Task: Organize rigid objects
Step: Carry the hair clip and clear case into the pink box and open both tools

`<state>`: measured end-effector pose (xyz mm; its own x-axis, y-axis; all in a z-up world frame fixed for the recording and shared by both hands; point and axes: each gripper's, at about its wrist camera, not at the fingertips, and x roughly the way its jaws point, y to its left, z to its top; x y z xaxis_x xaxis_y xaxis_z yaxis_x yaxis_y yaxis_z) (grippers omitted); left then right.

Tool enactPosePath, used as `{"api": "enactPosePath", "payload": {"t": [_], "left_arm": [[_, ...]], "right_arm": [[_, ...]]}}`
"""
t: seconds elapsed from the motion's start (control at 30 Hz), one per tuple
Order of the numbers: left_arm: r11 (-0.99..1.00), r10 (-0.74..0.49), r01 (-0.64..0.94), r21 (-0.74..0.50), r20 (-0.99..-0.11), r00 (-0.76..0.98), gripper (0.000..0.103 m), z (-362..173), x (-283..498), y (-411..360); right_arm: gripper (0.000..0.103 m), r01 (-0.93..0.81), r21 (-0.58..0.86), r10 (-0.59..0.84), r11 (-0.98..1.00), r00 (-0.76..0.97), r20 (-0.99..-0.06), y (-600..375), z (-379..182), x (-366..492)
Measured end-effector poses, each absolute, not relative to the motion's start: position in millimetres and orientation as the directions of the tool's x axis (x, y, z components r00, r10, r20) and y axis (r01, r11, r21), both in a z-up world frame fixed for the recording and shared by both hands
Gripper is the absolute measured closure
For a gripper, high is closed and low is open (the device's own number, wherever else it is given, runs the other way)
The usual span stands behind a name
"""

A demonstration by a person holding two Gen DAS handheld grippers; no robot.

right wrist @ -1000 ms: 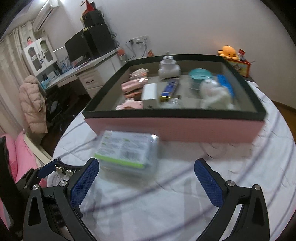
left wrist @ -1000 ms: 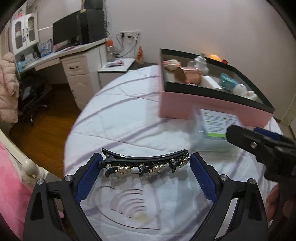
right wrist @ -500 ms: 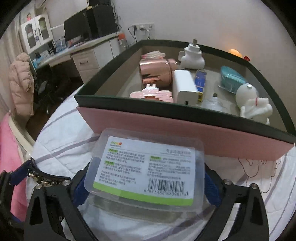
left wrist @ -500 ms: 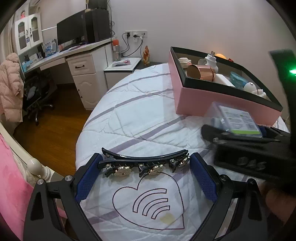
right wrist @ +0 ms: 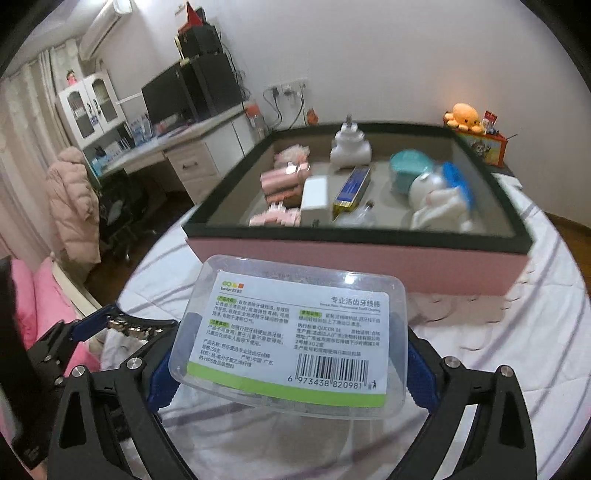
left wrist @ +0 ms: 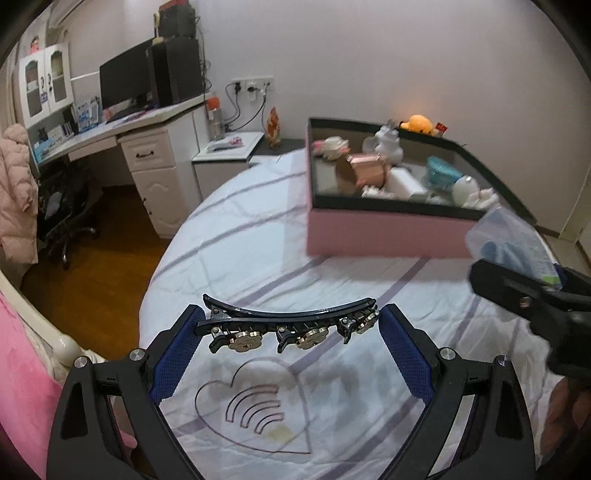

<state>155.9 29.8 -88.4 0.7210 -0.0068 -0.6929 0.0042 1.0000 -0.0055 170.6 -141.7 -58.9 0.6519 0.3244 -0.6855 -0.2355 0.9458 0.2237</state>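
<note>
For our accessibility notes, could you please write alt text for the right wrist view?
The right gripper holds a clear labelled plastic case above a white quilt, in front of a pink box full of small items.

Clear labelled plastic case [right wrist: 291,332] held above bed; black hair clip [left wrist: 291,321] lifted crosswise; pink box [right wrist: 369,258] beyond.

Plain white walls [left wrist: 369,55], wood floor [left wrist: 103,266]. White corner desk [left wrist: 147,147] carried a dark monitor [left wrist: 125,85] and speakers; glass-door cabinet [right wrist: 90,107] beside it. AC unit [right wrist: 99,29] up high, wall sockets [left wrist: 253,83] with cables plugged in.
</note>
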Motion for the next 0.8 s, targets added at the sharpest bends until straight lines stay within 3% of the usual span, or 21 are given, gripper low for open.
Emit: {"api": "enactPosePath", "payload": {"t": [0.43,0.8], "left_arm": [[0.997,-0.055,0.074,0.009,-0.572,0.818,0.007,-4,210,0],[0.994,-0.07,0.104,0.019,-0.617,0.784,0.007,-13,312,-31]], "right_arm": [[0.006,-0.216,0.21,0.3,0.953,0.747,-0.593,-187,16,197],[0.005,-0.169,0.278,0.313,0.946,0.708,-0.634,-213,15,296]]}}
